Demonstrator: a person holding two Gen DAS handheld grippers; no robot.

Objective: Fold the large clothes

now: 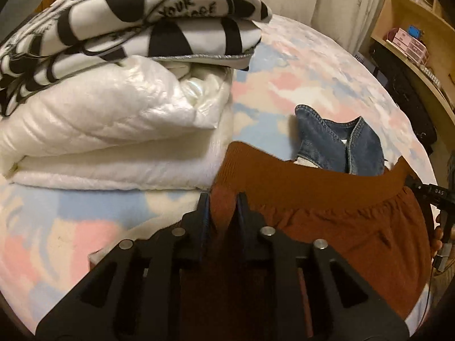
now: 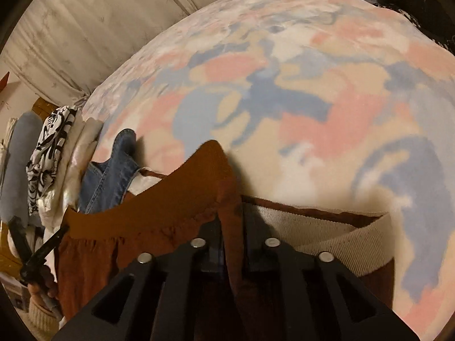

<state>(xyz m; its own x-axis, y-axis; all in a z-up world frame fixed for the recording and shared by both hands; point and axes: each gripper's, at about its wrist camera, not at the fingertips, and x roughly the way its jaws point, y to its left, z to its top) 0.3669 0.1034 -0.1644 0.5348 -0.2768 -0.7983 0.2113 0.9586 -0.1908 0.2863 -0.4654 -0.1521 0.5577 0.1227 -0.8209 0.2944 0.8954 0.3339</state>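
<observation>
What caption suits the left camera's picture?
Left tool pinching a rust-brown garment's waistband above a pastel bedspread.

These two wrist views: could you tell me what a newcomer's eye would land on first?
The rust-brown garment dominates the foreground, its waistband pinched by the left gripper and the right gripper. Behind it, a denim piece lies on the pastel bedspread, with a black-and-white blanket stacked at left.
</observation>
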